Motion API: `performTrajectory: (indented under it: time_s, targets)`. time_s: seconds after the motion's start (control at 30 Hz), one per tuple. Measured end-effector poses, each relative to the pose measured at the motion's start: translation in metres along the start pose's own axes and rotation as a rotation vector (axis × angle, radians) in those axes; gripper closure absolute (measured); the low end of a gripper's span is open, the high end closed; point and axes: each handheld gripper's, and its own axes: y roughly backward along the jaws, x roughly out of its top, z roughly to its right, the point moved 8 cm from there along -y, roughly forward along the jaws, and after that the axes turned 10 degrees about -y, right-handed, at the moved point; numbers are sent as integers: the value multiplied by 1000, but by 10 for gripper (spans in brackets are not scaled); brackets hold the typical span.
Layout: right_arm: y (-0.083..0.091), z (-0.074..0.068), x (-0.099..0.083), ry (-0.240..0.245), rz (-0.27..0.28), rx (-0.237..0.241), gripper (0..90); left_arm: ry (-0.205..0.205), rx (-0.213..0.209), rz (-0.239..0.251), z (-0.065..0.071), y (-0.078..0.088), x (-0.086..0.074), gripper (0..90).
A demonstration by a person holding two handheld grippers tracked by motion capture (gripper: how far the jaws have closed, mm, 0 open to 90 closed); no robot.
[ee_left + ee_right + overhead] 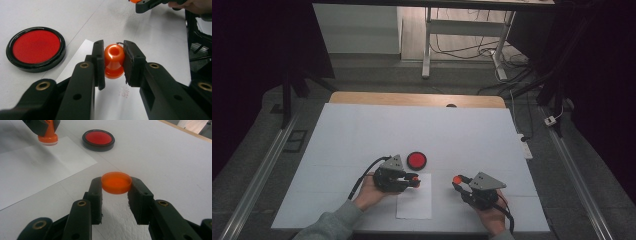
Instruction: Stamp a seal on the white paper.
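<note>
Over the paper's (pixel 414 200) top edge, left tool (pixel 414 181) grips stamp (pixel 114 60).

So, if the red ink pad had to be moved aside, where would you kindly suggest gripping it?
Grip the ink pad across its black outer rim, coming straight down from above. It is a low round disc lying flat on the table cover, so only opposite rim edges offer purchase; keep the pads off the inked red face.
</note>
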Motion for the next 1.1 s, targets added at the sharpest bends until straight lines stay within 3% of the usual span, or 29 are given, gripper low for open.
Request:
performTrajectory:
  time_s: [1.1]
  targets:
    - [-1, 0, -1, 1, -2, 1, 641, -30, 31, -78, 0, -14, -15, 719]
